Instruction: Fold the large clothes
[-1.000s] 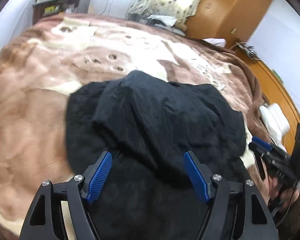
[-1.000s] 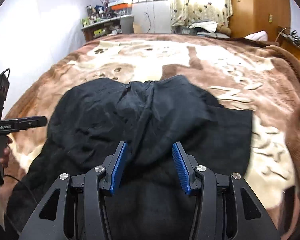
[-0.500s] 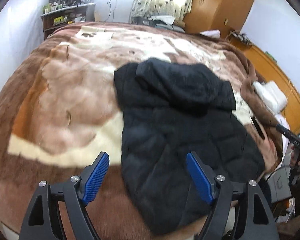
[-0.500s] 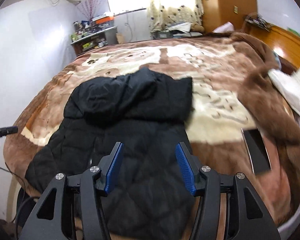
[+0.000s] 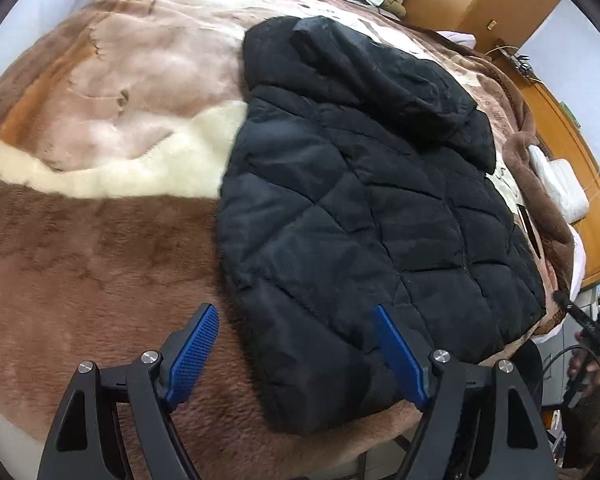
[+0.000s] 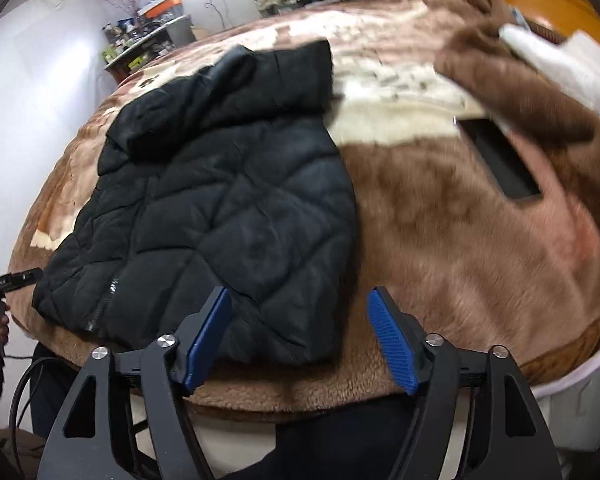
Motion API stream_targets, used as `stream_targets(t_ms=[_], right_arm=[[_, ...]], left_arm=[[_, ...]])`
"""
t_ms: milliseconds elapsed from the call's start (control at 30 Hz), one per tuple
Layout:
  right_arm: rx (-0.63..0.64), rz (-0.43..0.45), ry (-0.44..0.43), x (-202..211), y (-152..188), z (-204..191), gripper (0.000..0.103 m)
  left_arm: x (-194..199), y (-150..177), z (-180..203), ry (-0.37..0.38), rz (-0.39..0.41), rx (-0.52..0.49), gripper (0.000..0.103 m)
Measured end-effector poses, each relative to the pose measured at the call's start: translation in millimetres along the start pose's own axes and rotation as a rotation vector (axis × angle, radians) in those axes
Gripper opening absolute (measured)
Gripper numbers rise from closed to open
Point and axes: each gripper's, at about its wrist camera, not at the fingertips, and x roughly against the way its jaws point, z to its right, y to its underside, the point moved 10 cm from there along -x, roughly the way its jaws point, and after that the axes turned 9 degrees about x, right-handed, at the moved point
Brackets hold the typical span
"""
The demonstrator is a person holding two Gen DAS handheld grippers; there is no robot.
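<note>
My left gripper (image 5: pixel 296 354) and right gripper (image 6: pixel 300 338) match: black triangular-cutout frames, silver screw heads at the pivots, ribbed blue pads (image 5: pixel 194 350) inside each finger. A thin black cable (image 6: pixel 24 384) trails below.

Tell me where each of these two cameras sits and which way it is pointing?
Left wrist: sits on the left gripper, looks down along its open blue fingers at the black jacket on the brown blanket; the person's other hand shows at the right edge.
Right wrist: sits on the right gripper, jaws just opened, nothing between them, facing the jacket's near corner; a phone lies to the right.
Shared: jacket, blanket, phone.
</note>
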Motion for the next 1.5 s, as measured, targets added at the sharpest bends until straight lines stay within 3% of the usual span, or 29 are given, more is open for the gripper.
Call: stream_targets(t_ms=[200,333,667,967,1100,1367,1500], right_arm=[[-0.094,-0.031,-0.054,-19,13,13,0.073],[-0.086,-0.036,-0.081,-23,13,10,0.073],[-0.063,-0.110,-0.096,-37,19,1,0.072],[-0.049,-0.138,-0.108,-44,18,-10,0.051],[-0.043,-0.147,-0.101,-46,19,-11,0.048],[-0.050,-0.144,-0.107,-43,19,-11,0.031],[-0.034,-0.125,-0.100,-37,15,-14,0.022]], left_arm=[[-19,10,5,0.010,-0.049,0.026,0.079],[-27,15,7,-0.011,-0.064,0.017,0.079],[-40,19,4,0.021,-0.094,0.074,0.079],[-44,19,9,-0.038,-0.079,0.025,0.075],[-41,20,8,-0.052,-0.072,0.019,0.063],[-33,17,14,-0.081,-0.036,-0.023,0.044],[-26,12,20,-0.058,-0.022,-0.036,0.032]])
